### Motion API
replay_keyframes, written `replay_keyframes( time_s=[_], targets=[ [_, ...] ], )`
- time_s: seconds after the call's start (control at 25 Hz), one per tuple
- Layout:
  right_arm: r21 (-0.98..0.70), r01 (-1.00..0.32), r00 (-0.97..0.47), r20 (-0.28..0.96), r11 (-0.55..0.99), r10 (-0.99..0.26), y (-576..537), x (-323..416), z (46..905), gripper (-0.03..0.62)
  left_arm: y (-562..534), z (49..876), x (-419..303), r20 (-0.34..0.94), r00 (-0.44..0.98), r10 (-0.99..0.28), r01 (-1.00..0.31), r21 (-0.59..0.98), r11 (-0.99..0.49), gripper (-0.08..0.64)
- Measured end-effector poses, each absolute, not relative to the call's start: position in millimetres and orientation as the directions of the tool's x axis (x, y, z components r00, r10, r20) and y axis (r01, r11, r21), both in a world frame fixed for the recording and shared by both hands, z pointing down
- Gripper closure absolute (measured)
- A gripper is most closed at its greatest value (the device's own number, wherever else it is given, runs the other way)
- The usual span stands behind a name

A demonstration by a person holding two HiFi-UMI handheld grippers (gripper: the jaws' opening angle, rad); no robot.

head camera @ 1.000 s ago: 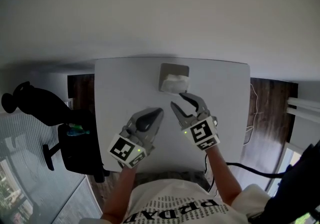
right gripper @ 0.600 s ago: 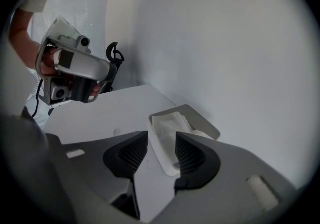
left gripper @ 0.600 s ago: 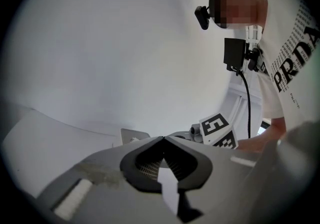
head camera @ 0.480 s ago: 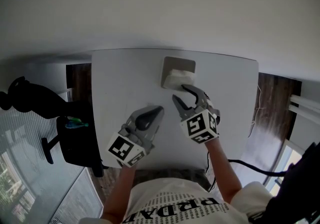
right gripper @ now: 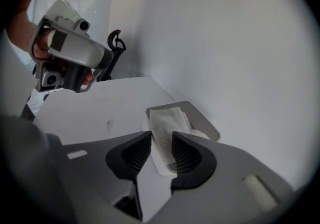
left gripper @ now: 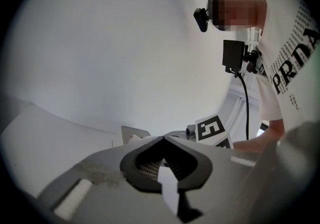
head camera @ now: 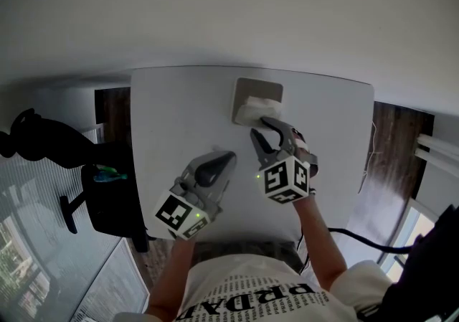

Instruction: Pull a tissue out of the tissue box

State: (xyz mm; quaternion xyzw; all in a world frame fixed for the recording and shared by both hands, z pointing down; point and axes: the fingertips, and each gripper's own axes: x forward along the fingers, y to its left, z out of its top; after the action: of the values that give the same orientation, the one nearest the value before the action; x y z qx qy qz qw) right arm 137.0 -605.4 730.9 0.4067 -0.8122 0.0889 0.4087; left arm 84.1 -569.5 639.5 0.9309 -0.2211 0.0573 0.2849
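lower now, my right gripper [head camera: 260, 129] is closing with the tissue [right gripper: 167, 118] between its jaws; a shallow pinch could slip or lift the tissue box [head camera: 247, 90].

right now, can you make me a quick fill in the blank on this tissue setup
A white ___ sticks up out of the grey box.
The box sits on a white ___.
The left tool has its jaws ___.
The tool nearer the box is the ___ one.
Missing: tissue; table; shut; right.
The right tool's jaws are closing, with the tissue between them.
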Motion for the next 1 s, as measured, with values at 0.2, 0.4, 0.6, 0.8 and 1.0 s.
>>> replay_keyframes(
  time_s=[0.2, 0.4, 0.6, 0.8, 1.0],
  targets=[
    [0.160, -0.733, -0.354, 0.741, 0.661, -0.571, -604, 137, 729, 0.493, -568, 640, 85, 0.231, 0.898, -0.376, -0.440, 0.509, -0.740, 0.569],
    [0.134, -0.736, -0.369, 0.742, 0.664, -0.559, -601, 135, 728, 0.532, -567, 637, 86, 0.226, 0.900, -0.373, -0.436, 0.509, -0.742, 0.569],
    [0.069, -0.751, -0.402, 0.742, 0.657, -0.537, -599, 132, 724, 0.584, -567, 632, 85, 0.218, 0.901, -0.375, -0.432, 0.502, -0.749, 0.569],
    [0.046, -0.770, -0.410, 0.728, 0.637, -0.549, -597, 133, 711, 0.584, -563, 619, 83, 0.204, 0.903, -0.378, -0.429, 0.489, -0.759, 0.569],
    [0.033, -0.790, -0.414, 0.706, 0.612, -0.574, -595, 133, 689, 0.584, -554, 597, 80, 0.181, 0.911, -0.371, -0.412, 0.472, -0.780, 0.569]
  ],
)
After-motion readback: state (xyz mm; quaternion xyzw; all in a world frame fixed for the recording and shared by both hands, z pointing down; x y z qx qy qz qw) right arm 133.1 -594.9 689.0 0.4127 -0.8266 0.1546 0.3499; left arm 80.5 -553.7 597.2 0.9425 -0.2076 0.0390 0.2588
